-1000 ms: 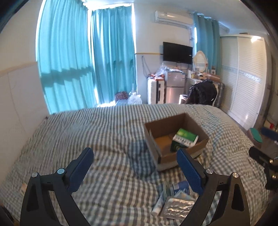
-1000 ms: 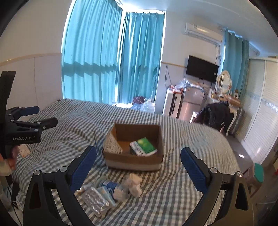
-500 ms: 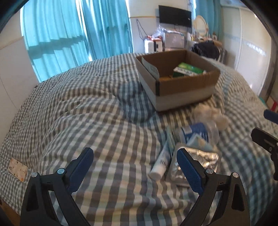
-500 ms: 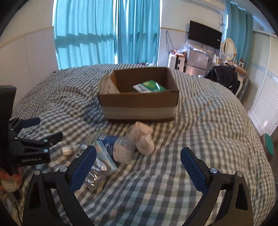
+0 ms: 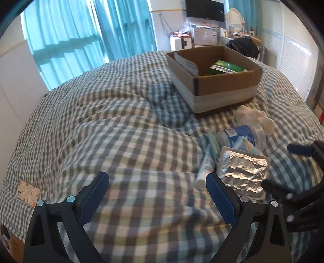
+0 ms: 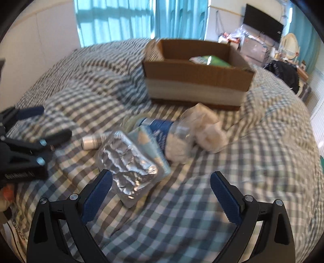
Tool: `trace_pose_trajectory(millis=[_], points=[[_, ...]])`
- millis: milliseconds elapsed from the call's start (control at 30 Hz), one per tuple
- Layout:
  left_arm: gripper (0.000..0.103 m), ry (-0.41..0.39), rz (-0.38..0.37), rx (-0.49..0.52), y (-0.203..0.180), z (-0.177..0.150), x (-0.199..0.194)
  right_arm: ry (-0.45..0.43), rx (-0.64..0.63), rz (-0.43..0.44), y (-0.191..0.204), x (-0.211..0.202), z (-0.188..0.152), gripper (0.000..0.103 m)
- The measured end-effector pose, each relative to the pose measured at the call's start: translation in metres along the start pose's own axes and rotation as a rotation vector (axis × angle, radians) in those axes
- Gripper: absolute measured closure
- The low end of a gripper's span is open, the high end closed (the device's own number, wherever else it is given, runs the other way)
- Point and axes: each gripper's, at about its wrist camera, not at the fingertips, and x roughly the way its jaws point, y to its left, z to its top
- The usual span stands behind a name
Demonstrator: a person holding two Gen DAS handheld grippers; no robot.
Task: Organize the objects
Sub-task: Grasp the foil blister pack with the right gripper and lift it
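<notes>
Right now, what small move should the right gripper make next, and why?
Probably ease the open right gripper forward over the foil pack: it lies topmost, nearest, just ahead of the left finger, and the box holds only a green carton.

Bed w/ checked cover: cardboard box on it, near a pile of foil pack, bottle, tube, white wad

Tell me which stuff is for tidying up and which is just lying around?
For tidying: box, green pack already inside it, bottle, foil pack, tube, white bundle.

Just around: bed cover, curtains, TV, wardrobe, suitcase.
</notes>
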Motion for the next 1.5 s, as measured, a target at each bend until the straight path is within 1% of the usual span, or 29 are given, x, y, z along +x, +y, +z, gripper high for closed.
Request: trace_pose_trajectory(millis=[133,200,267,300,333,367,400,433,467,567,667,767,1033,1067,1133,1233,1300,1333,1367,1400,1433,1467,1500], points=[[0.004,-0.001,-0.008,-0.016,0.007,-0.001,0.001,0.084,0.01,0.037,0.006,0.024,0.0,0.006],[0.004,0.0,-0.012,-0.02,0.008,-0.002,0.002,0.123,0.019,0.067,0.009,0.036,-0.001,0.009],[0.004,0.001,-0.018,-0.021,0.009,-0.003,0.003,0.138,0.021,0.078,0.013,0.041,-0.002,0.023],[0.004,0.001,-0.019,-0.022,0.009,-0.003,0.003,0.137,0.018,0.084,0.015,0.04,-0.002,0.026],[0.004,0.001,-0.022,-0.024,0.01,-0.003,0.003,0.133,0.015,0.089,0.016,0.039,-0.002,0.032],[0.004,0.001,-0.024,-0.026,0.011,-0.003,0.004,0.129,0.011,0.089,0.018,0.037,-0.002,0.041],[0.004,0.002,-0.026,-0.03,0.011,-0.003,0.004,0.125,0.01,0.085,0.018,0.036,-0.002,0.048],[0.004,0.002,-0.029,-0.032,0.011,-0.003,0.004,0.121,0.008,0.081,0.018,0.035,-0.002,0.059],[0.004,0.002,-0.031,-0.033,0.011,-0.003,0.004,0.113,0.008,0.075,0.018,0.032,-0.002,0.064],[0.004,0.004,-0.035,-0.034,0.012,-0.004,0.005,0.087,0.01,0.071,0.018,0.023,-0.002,0.071],[0.004,0.006,-0.037,-0.036,0.012,-0.004,0.005,0.063,0.015,0.069,0.015,0.015,0.0,0.077],[0.004,0.008,-0.039,-0.035,0.012,-0.005,0.005,0.02,0.021,0.071,0.009,0.004,0.004,0.083],[0.004,0.021,-0.041,-0.011,0.002,0.0,0.01,-0.07,0.051,0.03,-0.014,-0.027,0.01,0.088],[0.004,0.021,-0.051,-0.006,-0.001,0.002,0.01,-0.081,0.051,0.019,-0.018,-0.033,0.009,0.089],[0.004,0.02,-0.096,0.002,-0.01,0.007,0.012,-0.101,0.057,-0.005,-0.025,-0.043,0.009,0.09],[0.004,0.037,-0.151,0.016,-0.024,0.016,0.023,-0.125,0.07,-0.03,-0.035,-0.052,0.01,0.091],[0.011,0.068,-0.162,0.039,-0.036,0.019,0.034,-0.133,0.074,-0.057,-0.041,-0.058,0.009,0.096],[0.023,0.085,-0.166,0.053,-0.04,0.018,0.04,-0.133,0.073,-0.069,-0.043,-0.059,0.009,0.096],[0.038,0.106,-0.17,0.063,-0.044,0.017,0.046,-0.134,0.071,-0.085,-0.046,-0.06,0.008,0.096],[0.045,0.134,-0.174,0.072,-0.048,0.016,0.053,-0.13,0.071,-0.083,-0.047,-0.059,0.007,0.096],[0.056,0.169,-0.184,0.085,-0.052,0.013,0.062,-0.126,0.074,-0.077,-0.049,-0.058,0.005,0.096],[0.059,0.184,-0.18,0.094,-0.054,0.011,0.067,-0.121,0.079,-0.072,-0.051,-0.056,0.004,0.096],[0.059,0.195,-0.172,0.107,-0.056,0.009,0.071,-0.114,0.083,-0.068,-0.053,-0.054,0.003,0.096]])
